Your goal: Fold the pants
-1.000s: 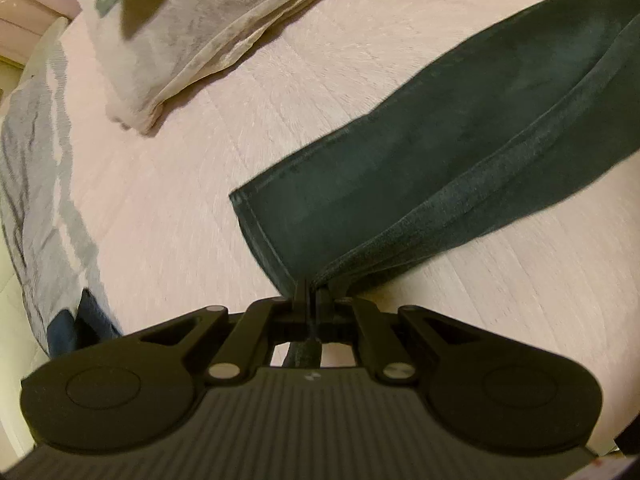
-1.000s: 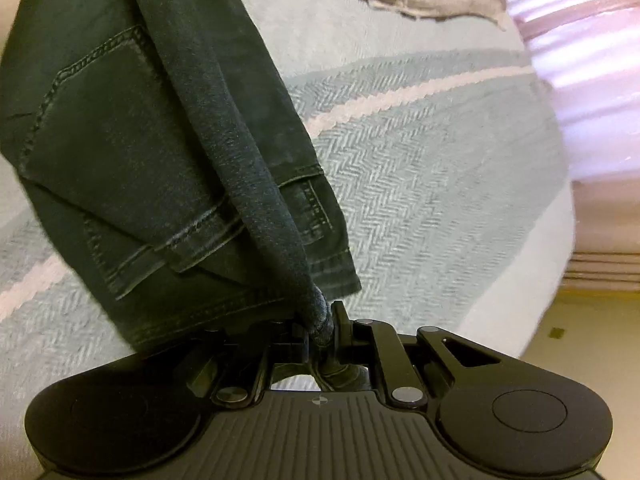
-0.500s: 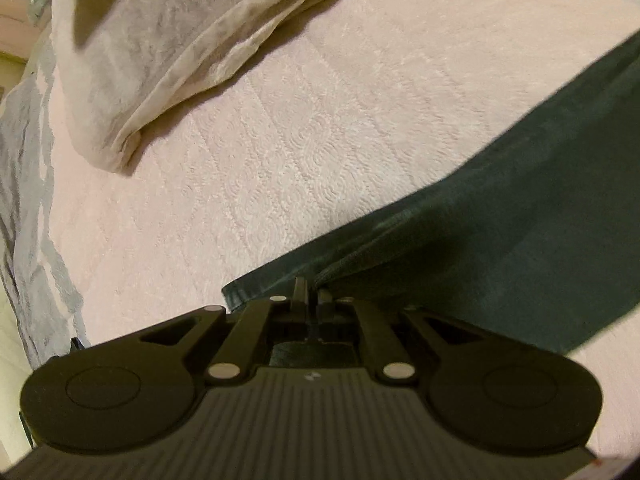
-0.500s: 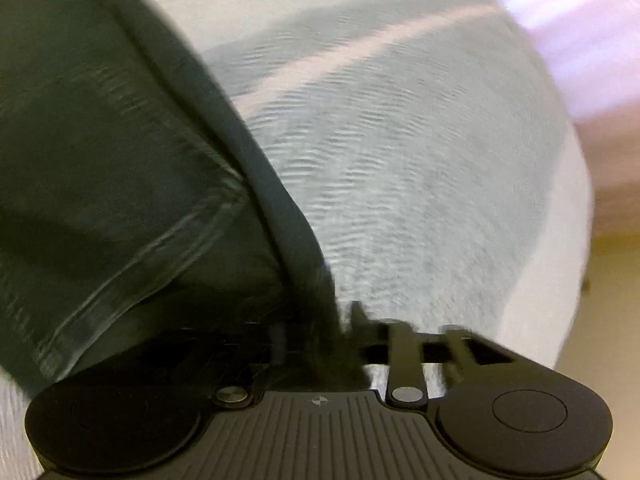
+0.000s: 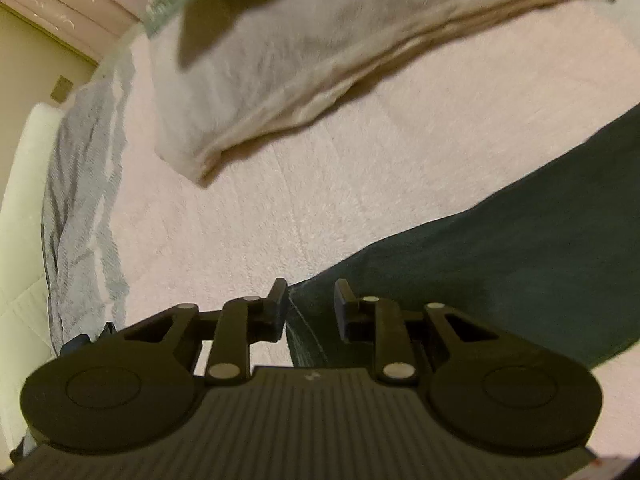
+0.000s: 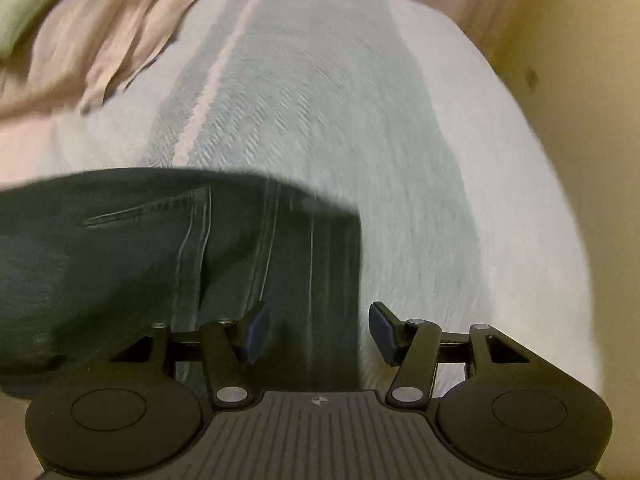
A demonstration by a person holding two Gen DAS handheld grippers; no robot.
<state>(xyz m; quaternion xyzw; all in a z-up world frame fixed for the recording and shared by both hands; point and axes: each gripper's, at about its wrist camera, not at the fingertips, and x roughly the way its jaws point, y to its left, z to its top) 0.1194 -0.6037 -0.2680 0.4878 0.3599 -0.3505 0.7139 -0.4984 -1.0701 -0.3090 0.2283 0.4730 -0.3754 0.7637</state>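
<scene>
Dark denim pants (image 5: 520, 248) lie flat on the pink bedspread (image 5: 320, 184), the leg stretching to the right in the left wrist view. My left gripper (image 5: 310, 300) is open, its fingers straddling the hem end of the leg without clamping it. In the right wrist view the waist end of the pants (image 6: 160, 248), with pocket stitching and seams, rests on a grey-green herringbone blanket (image 6: 320, 100). My right gripper (image 6: 320, 320) stands open over the edge of the waistband, with the cloth below the fingers.
A beige pillow (image 5: 320, 48) lies at the back of the bed, and beige cloth (image 6: 92, 32) shows at upper left in the right wrist view. A grey striped blanket (image 5: 80, 200) hangs over the bed's left edge. The bed's right edge (image 6: 552, 200) drops to a yellowish floor.
Both grippers were shut on the lifted pants; they lowered the cloth onto the bed, and now both have opened and let go.
</scene>
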